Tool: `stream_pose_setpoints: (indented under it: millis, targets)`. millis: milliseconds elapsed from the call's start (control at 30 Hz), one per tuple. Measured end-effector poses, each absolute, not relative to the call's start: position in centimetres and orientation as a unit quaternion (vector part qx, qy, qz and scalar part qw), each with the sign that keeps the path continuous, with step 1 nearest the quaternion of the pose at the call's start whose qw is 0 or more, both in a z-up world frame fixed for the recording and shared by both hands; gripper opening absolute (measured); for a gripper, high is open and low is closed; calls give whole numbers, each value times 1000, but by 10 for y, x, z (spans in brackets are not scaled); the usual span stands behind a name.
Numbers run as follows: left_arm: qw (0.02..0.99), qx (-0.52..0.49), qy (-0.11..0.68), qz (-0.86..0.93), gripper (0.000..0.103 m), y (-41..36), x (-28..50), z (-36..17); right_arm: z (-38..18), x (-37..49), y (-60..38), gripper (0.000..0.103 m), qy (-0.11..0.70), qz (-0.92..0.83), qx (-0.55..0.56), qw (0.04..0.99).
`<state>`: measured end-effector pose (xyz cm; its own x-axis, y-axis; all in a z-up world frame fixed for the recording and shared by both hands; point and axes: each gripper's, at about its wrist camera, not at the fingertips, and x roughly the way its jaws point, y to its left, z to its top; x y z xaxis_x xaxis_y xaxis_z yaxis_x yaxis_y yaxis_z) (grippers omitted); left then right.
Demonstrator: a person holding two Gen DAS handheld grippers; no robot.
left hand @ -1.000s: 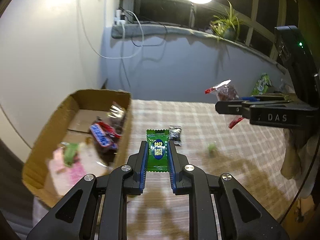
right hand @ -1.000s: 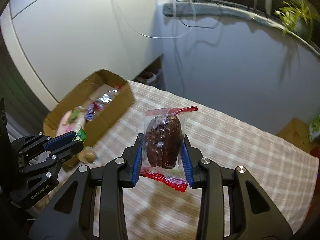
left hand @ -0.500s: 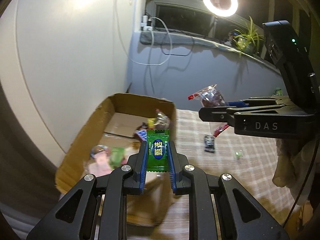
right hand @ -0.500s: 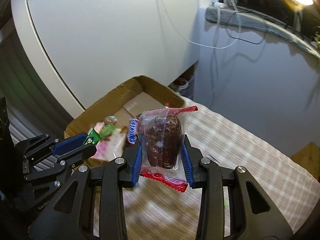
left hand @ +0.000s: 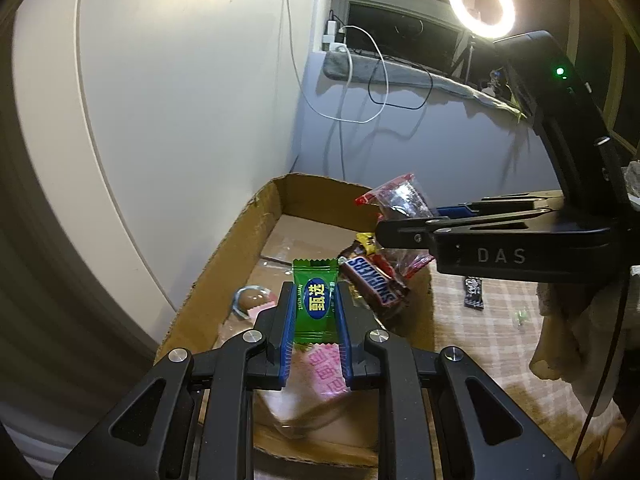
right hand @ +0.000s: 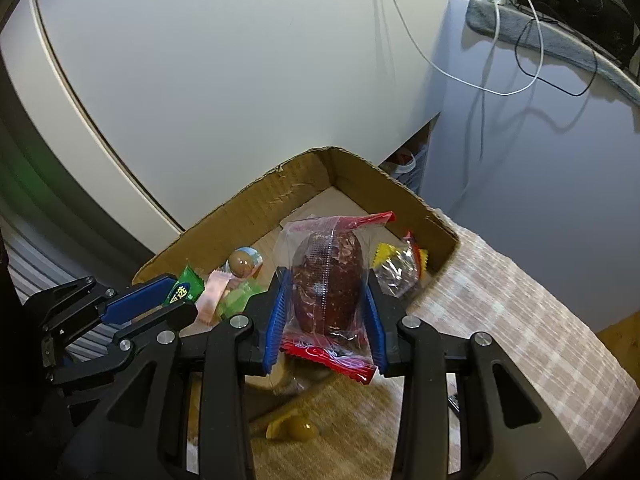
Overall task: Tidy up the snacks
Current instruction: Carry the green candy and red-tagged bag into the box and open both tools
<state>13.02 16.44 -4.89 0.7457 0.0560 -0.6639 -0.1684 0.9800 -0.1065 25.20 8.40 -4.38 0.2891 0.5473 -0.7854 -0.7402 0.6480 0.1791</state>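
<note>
My left gripper (left hand: 314, 300) is shut on a green candy packet (left hand: 315, 304) and holds it above the open cardboard box (left hand: 236, 240). My right gripper (right hand: 326, 292) is shut on a clear red-ended packet with a dark brown snack (right hand: 328, 280), held over the box's near right edge (right hand: 436, 216). The right gripper also shows in the left wrist view (left hand: 404, 224), above the box's right side. The left gripper shows at the left of the right wrist view (right hand: 176, 300). The box holds a Snickers bar (left hand: 374, 286), a pink packet (left hand: 326, 372) and several other sweets.
The box stands at the left end of a table with a checked cloth (right hand: 520, 320), close to a white wall. A small black packet (left hand: 474, 294) and a small green sweet (left hand: 520, 316) lie on the cloth. A wrapped sweet (right hand: 294, 428) lies on the cloth by the box.
Both grippers have moved left from over the table to over the box, each still holding its snack. The box now fills the middle of both views.
</note>
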Motion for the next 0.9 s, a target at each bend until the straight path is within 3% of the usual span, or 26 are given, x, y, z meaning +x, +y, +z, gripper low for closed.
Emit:
stream_pose_setpoints:
  millis: [467, 567, 733, 900]
  targets:
    - [928, -90, 354, 73, 22, 178, 133, -51, -53, 261, 106, 37, 444, 410, -122, 788]
    - [929, -92, 352, 75, 22, 178, 133, -50, -53, 261, 106, 43, 443, 410, -125, 787]
    - [929, -89, 350, 81, 32, 178, 131, -50, -48, 261, 105, 68, 431, 407, -123, 796]
    - [931, -86, 346, 83, 34, 175, 128, -46, -40, 260, 97, 69, 423, 405, -120, 801]
